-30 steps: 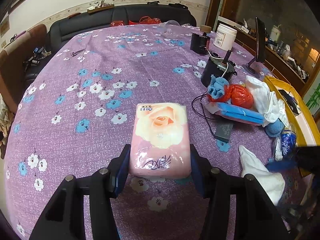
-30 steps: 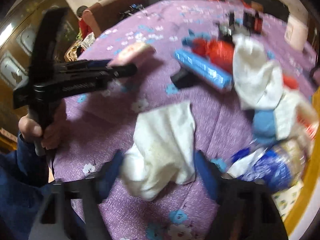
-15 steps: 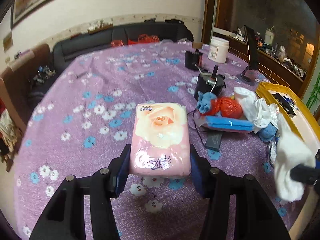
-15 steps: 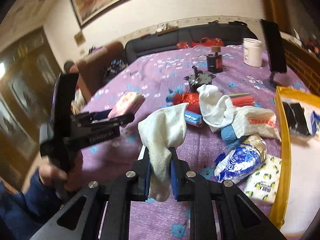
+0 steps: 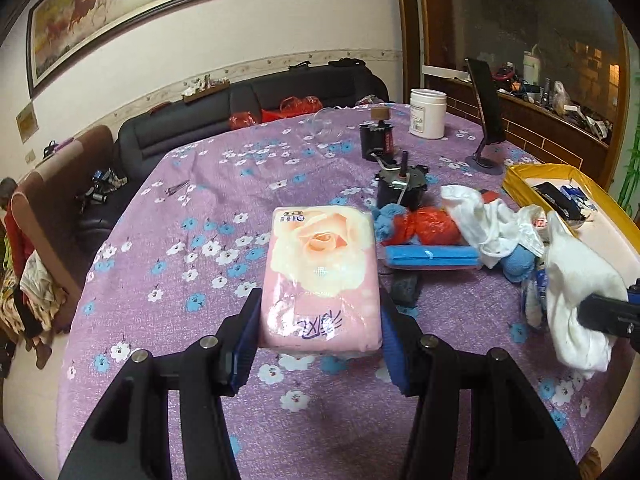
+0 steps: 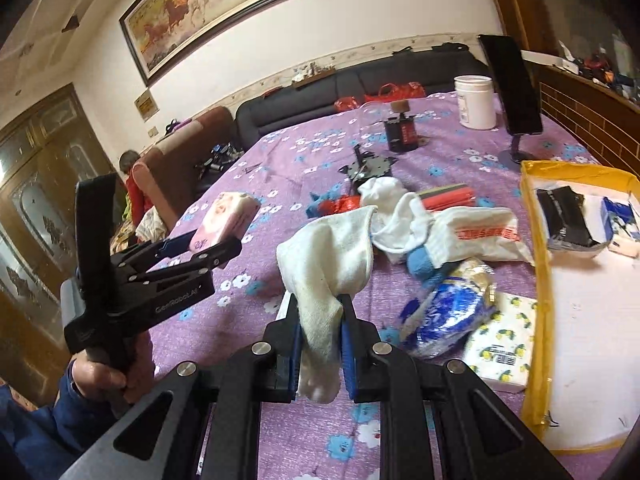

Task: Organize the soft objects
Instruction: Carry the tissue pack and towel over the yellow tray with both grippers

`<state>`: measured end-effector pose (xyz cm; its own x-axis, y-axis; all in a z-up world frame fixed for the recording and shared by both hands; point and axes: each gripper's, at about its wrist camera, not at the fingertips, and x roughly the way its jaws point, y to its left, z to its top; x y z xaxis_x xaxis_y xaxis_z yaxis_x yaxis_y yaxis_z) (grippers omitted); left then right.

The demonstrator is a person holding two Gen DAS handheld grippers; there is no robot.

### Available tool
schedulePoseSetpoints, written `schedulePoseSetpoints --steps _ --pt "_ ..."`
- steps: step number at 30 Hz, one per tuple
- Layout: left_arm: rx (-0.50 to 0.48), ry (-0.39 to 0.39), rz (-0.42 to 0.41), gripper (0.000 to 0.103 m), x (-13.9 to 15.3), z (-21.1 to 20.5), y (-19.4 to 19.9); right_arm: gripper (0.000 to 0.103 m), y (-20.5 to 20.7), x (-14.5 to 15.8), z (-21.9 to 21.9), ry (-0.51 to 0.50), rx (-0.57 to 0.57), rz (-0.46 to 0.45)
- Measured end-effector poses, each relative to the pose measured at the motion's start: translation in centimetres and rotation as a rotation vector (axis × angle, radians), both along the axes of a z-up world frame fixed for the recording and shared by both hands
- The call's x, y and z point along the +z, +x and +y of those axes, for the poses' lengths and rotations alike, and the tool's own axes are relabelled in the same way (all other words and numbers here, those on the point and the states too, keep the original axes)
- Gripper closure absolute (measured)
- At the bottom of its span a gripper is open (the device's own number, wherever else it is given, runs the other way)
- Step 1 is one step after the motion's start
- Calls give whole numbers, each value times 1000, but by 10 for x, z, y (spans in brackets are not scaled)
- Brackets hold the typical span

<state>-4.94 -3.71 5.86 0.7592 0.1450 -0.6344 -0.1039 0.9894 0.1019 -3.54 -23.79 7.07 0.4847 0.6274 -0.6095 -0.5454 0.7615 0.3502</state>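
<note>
Tablecloth (image 5: 200,208), purple with white and blue flowers, covers the table below me. My left gripper (image 5: 320,336) has its jaws pressed on a pink tissue pack (image 5: 320,272), held off the cloth; my right gripper (image 6: 320,344) pinches a white sock (image 6: 328,264) above it. Behind: black sofa (image 5: 280,96), horse painting (image 5: 120,4).
</note>
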Motion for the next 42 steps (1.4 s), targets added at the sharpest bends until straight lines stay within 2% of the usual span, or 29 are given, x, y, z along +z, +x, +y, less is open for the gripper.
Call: schedulePoseSetpoints --steps 17,31,42 --pt "-116 113 -30 50 14 -78 0 84 -7 16 -61 60 -106 -62" --pt "-219 184 -29 50 19 -144 8 84 -6 18 -126 117 -224 -70" --pt "-373 122 41 50 17 -220 37 85 15 31 -200 37 -388 -74"
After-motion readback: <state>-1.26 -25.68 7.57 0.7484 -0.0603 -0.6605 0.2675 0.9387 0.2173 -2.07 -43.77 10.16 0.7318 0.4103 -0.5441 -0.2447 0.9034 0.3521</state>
